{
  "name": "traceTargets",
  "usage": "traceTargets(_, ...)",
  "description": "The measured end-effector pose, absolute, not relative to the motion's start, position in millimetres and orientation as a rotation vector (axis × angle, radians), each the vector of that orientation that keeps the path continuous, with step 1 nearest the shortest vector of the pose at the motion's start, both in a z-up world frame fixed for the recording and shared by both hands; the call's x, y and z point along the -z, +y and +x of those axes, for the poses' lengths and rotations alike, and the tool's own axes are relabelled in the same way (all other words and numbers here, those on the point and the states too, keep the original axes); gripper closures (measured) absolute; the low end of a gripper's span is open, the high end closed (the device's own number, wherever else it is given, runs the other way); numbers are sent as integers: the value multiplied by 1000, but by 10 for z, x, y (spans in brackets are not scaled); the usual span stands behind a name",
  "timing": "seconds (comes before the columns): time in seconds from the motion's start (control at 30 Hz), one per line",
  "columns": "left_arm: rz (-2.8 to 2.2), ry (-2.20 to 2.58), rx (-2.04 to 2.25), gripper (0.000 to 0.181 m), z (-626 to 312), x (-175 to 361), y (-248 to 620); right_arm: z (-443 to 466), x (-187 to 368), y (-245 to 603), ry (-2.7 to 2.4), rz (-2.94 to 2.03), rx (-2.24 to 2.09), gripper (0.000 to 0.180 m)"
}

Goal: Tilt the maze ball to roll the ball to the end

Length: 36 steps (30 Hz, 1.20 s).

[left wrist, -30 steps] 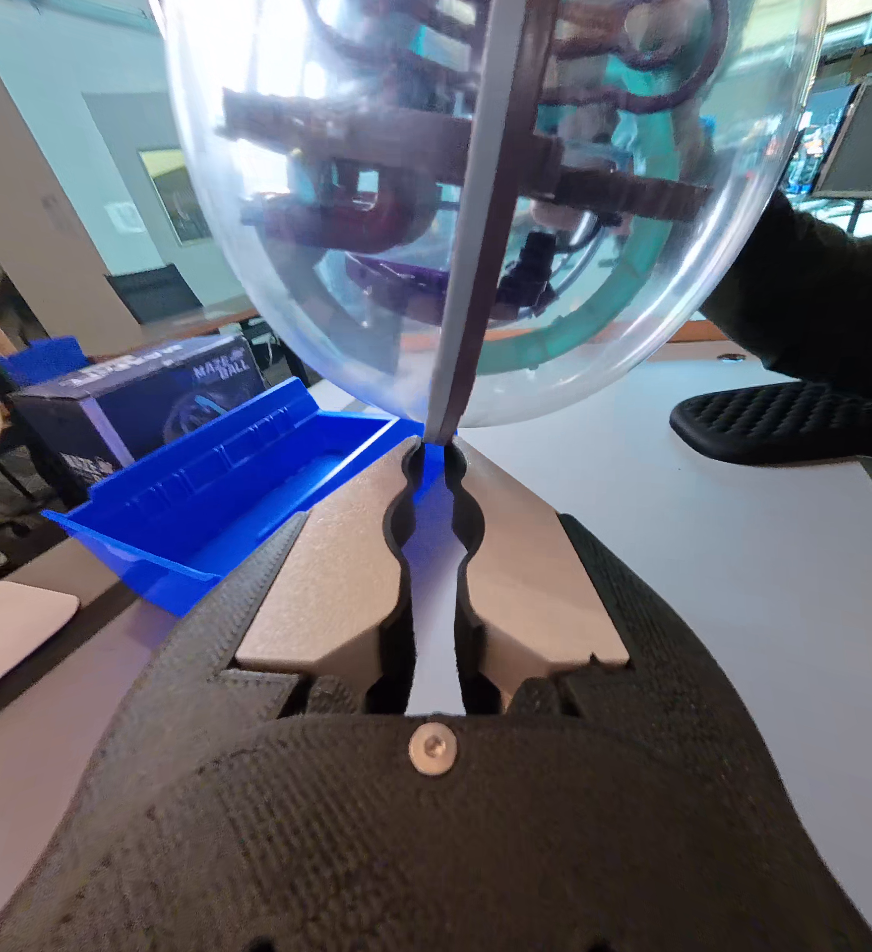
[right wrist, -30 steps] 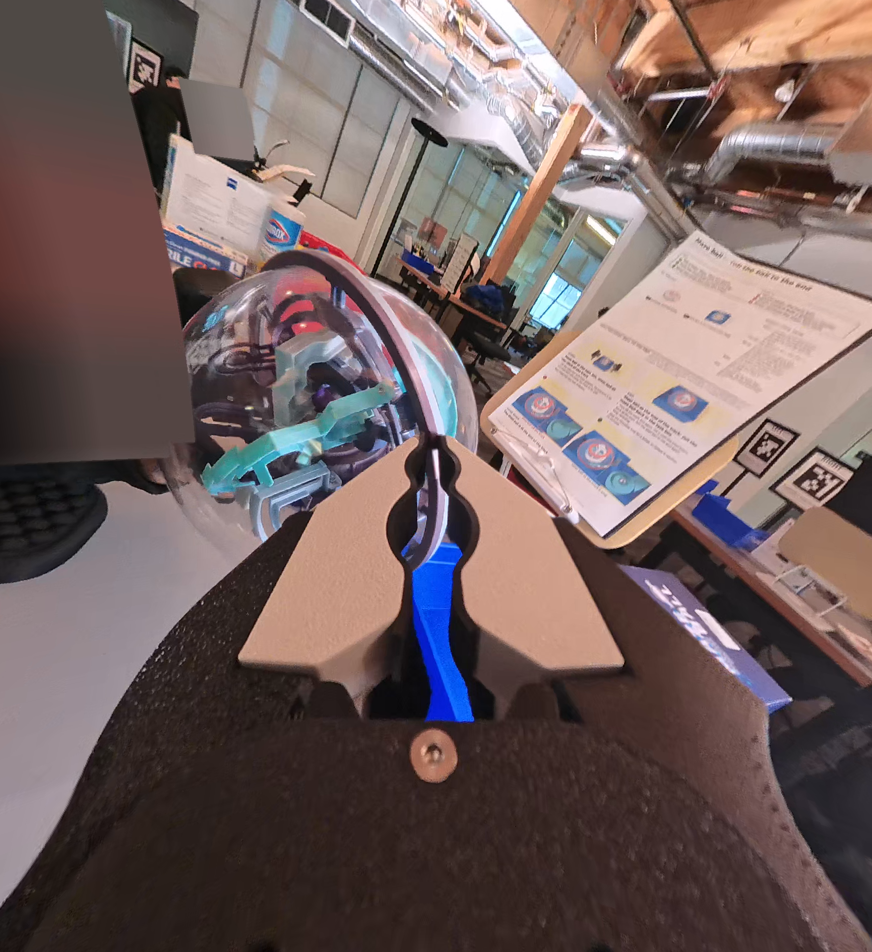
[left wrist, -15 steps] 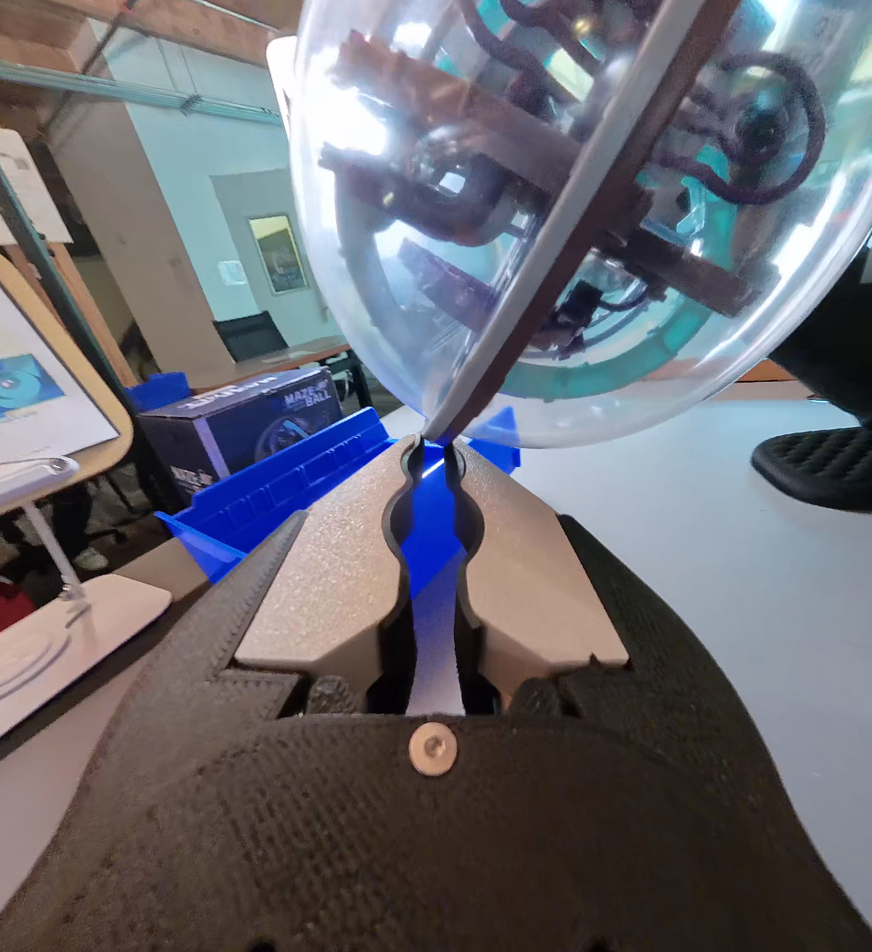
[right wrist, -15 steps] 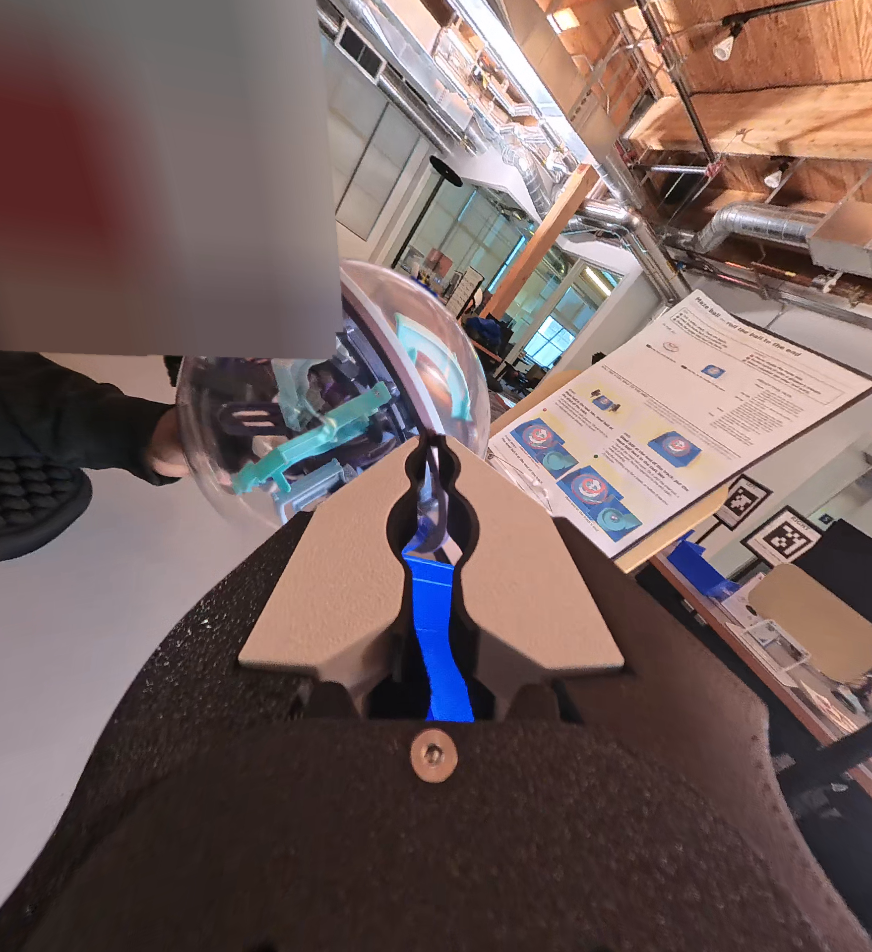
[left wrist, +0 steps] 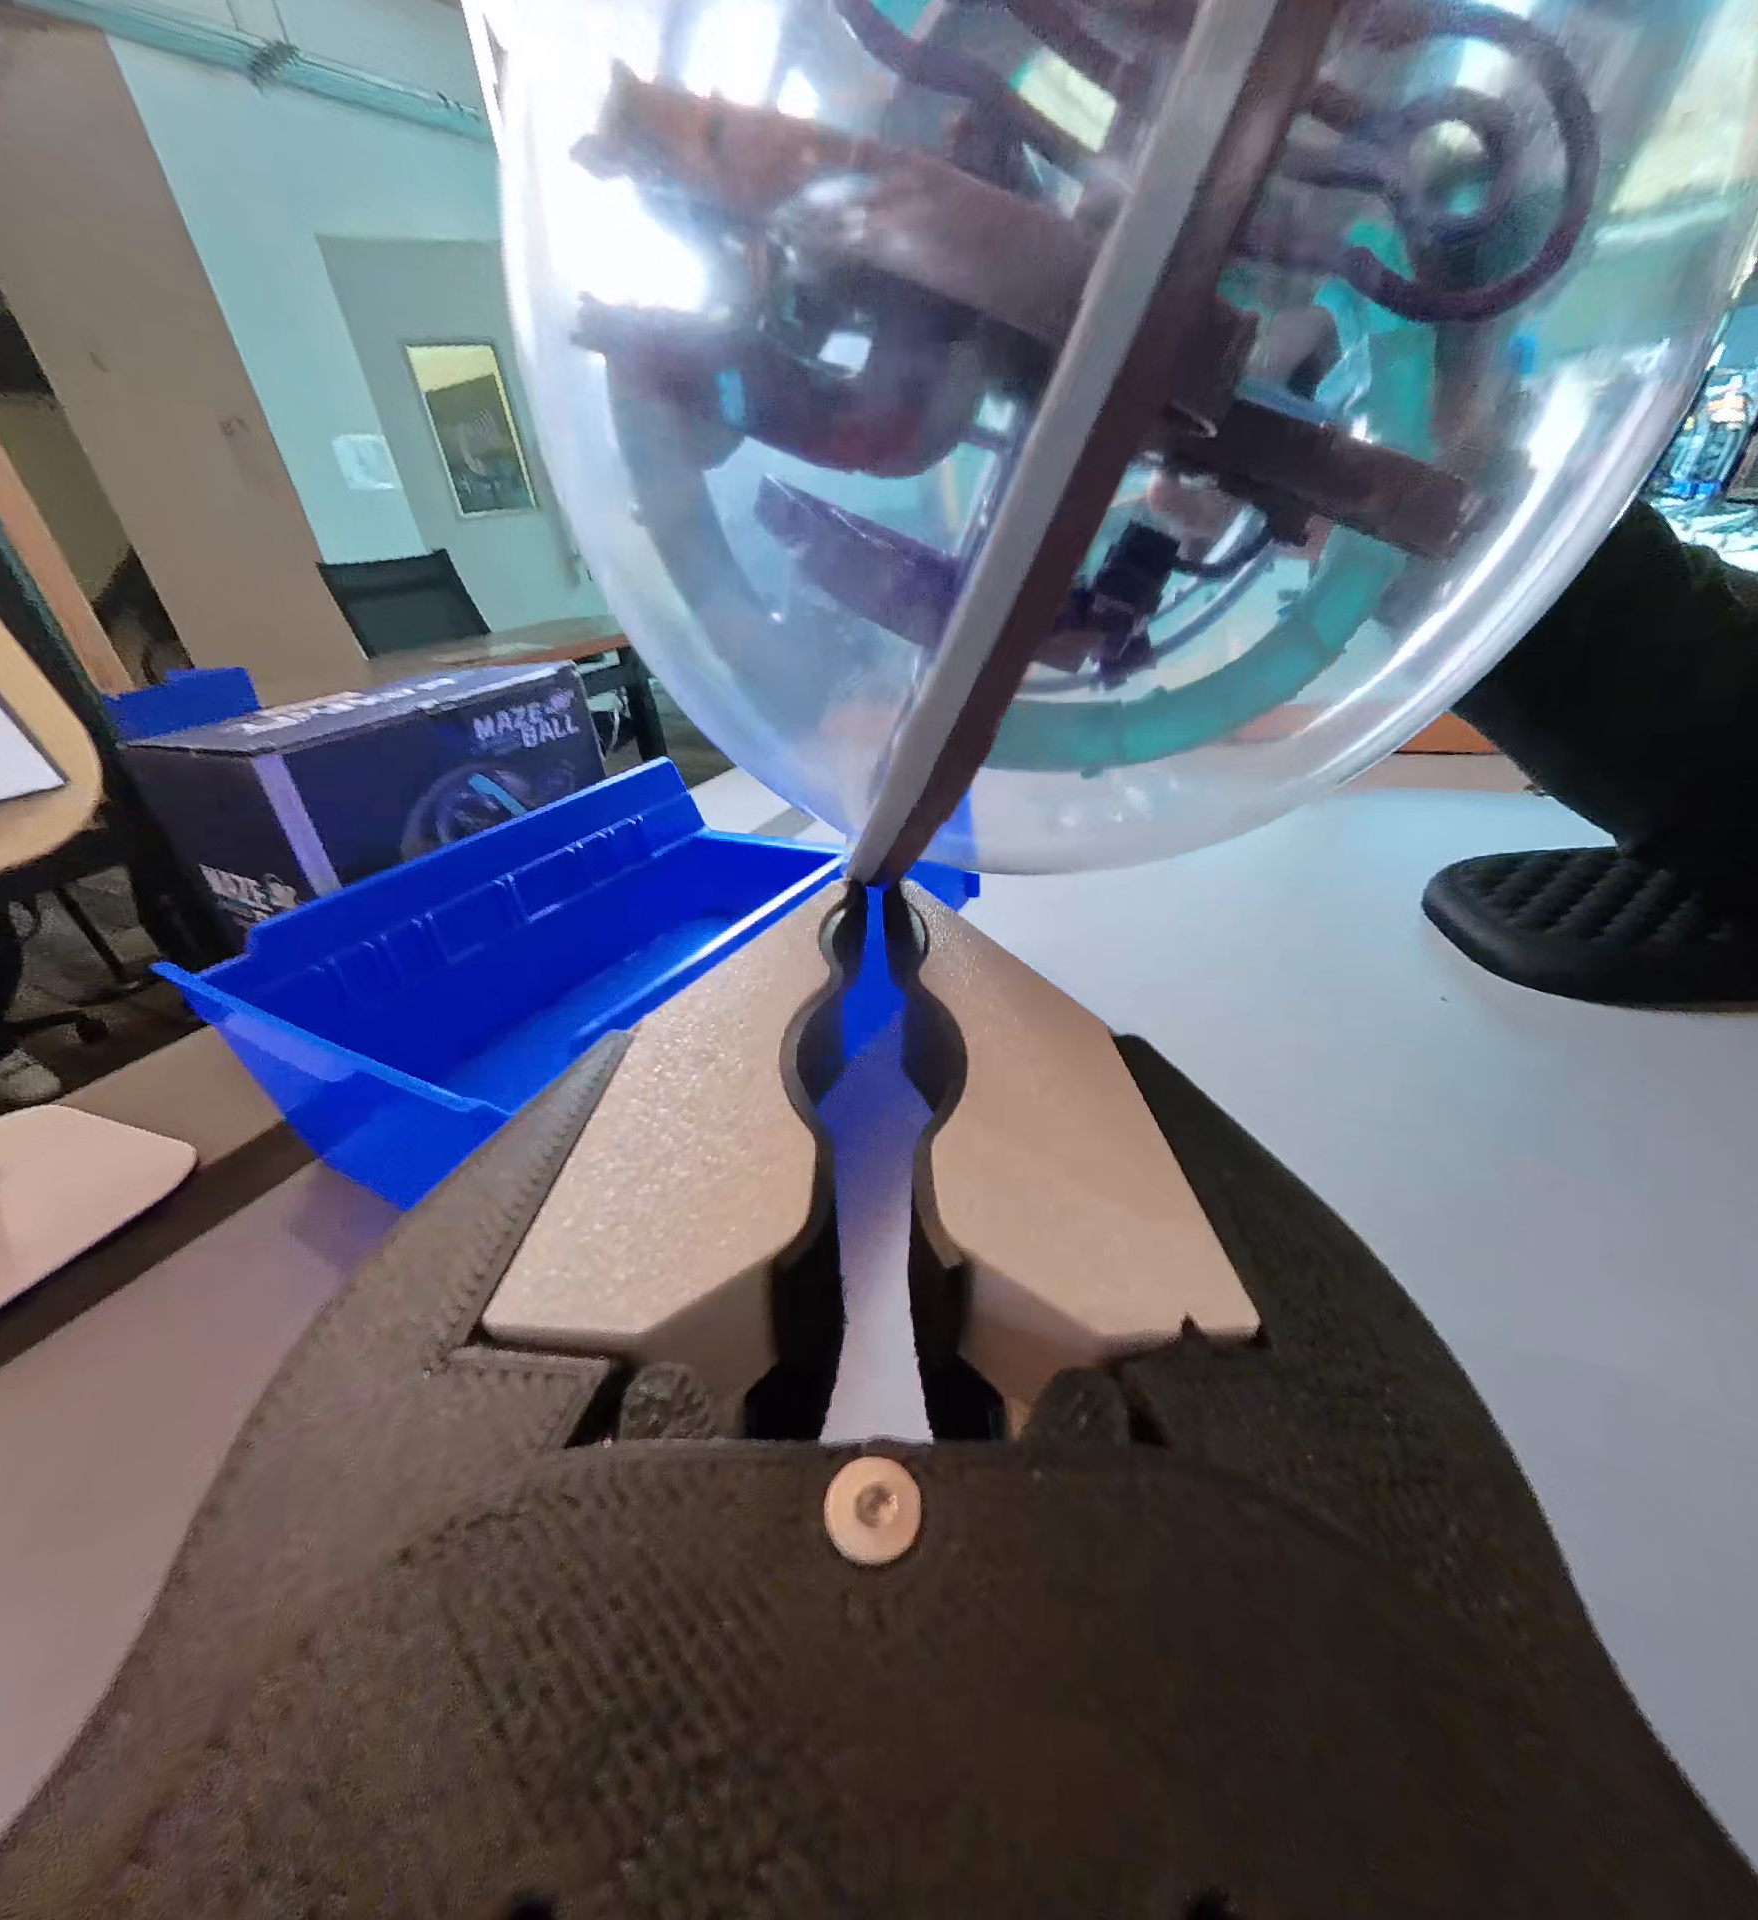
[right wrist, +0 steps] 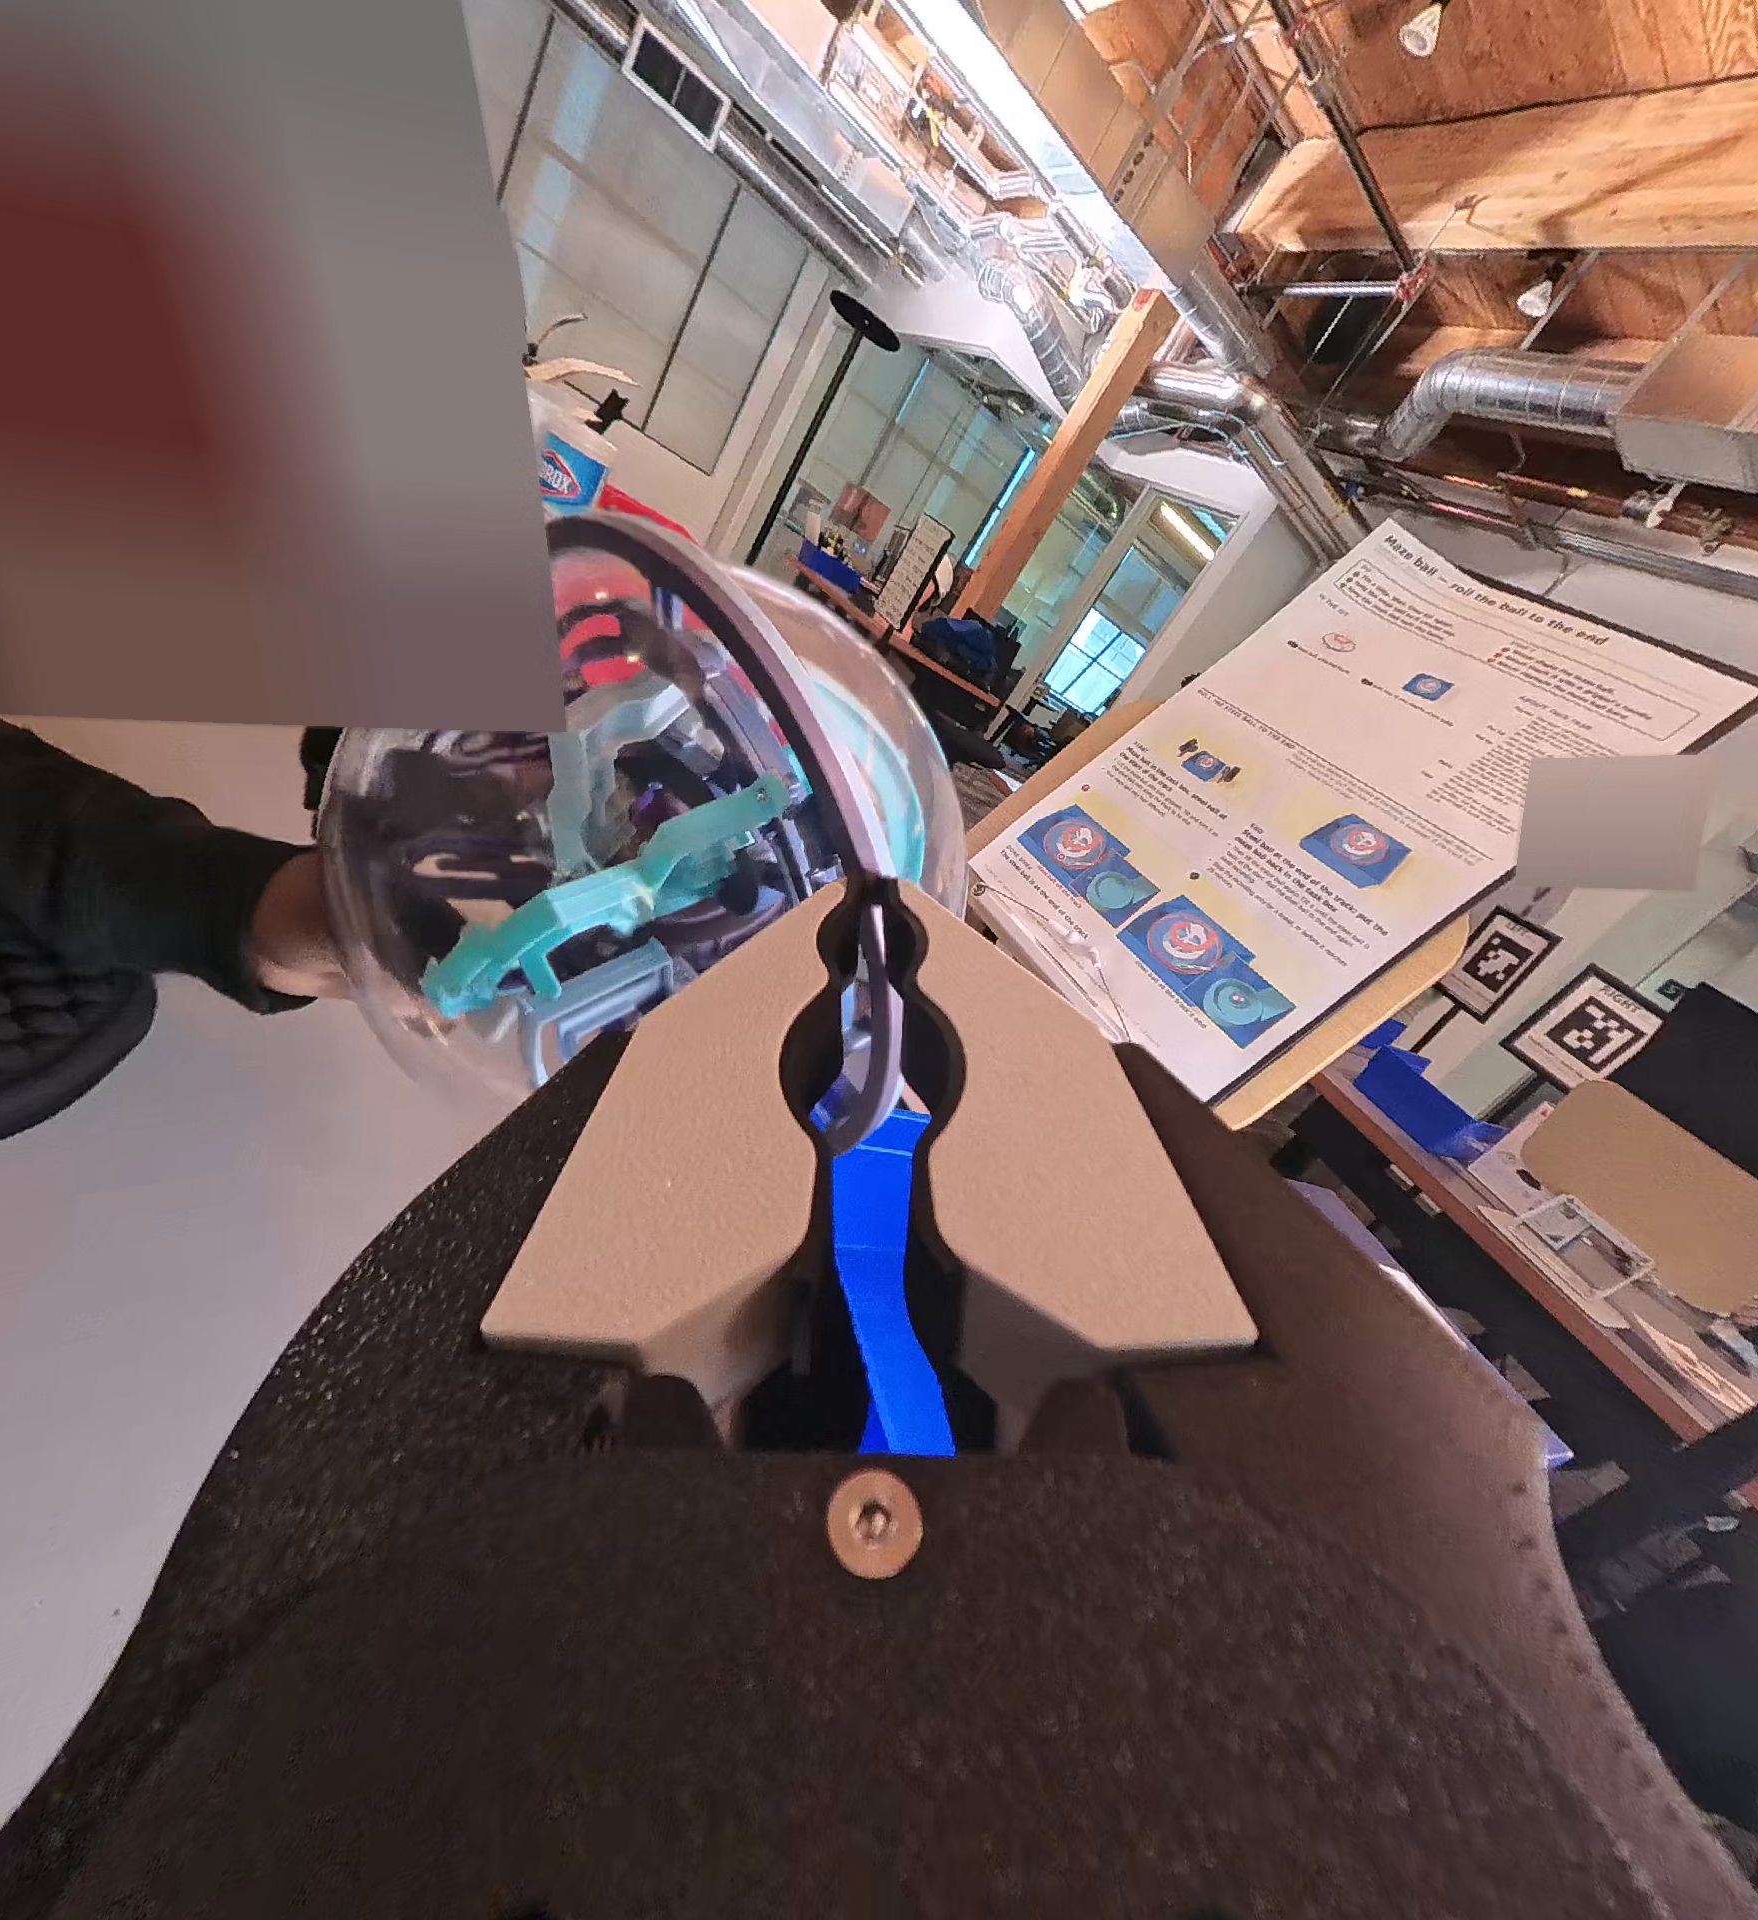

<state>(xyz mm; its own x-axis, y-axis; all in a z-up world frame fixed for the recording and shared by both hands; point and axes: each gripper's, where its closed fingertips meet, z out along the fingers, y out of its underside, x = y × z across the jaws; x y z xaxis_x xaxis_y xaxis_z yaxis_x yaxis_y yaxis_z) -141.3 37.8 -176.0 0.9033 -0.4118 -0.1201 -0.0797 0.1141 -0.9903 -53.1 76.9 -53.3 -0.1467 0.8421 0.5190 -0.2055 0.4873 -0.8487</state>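
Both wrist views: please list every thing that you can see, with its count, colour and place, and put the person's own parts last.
maze ball: one, clear sphere with purple and teal tracks inside, held above the table by its grey rim.
bin: one, blue, on the table under and behind the ball.
box: one, dark blue, behind the bin.
instruction sheet: one, white and yellow, on a tilted board at the right.
table: one, white, below.
left claw: one, tan fingers on black body, shut on the ball's rim.
right claw: one, same colours, shut on the rim.
sleeve: one, black, at the right behind the ball.
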Motion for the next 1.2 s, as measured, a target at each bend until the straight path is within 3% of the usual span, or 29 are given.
traceTargets(1.2, -1545, 460, 418, 179, -1109, 2034, 426, -555, 575, 857, -1431, -646, -988, 178)
